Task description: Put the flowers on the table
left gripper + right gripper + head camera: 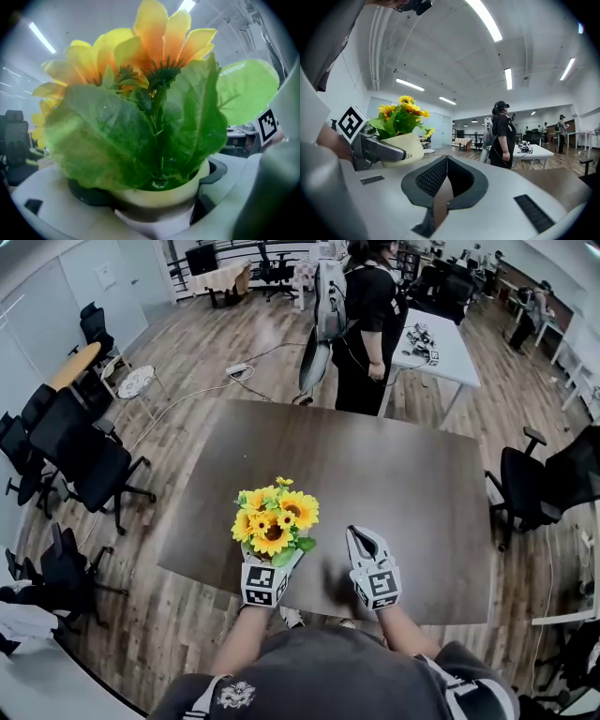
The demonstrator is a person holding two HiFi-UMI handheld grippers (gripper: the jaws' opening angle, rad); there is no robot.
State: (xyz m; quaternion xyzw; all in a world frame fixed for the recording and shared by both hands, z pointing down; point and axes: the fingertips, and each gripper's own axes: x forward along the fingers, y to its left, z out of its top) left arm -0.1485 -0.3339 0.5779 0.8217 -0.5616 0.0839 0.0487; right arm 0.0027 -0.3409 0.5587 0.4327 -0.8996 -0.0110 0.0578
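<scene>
The left gripper [267,563] is clamping the cream pot [159,194] of yellow flowers [275,517] at the table's [394,465] near edge, while the right gripper [360,536], jaws pressed together on nothing, is hovering just beside it.

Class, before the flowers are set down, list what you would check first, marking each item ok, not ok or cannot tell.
1. Left gripper closed on the pot: ok.
2. Pot upright, flowers pointing up: ok.
3. Bare table surface just beyond the flowers: ok.
4. Right gripper jaws together, holding nothing, apart from the pot: ok.
5. Pot base already touching the table: cannot tell, as the leaves and the gripper hide it.
</scene>
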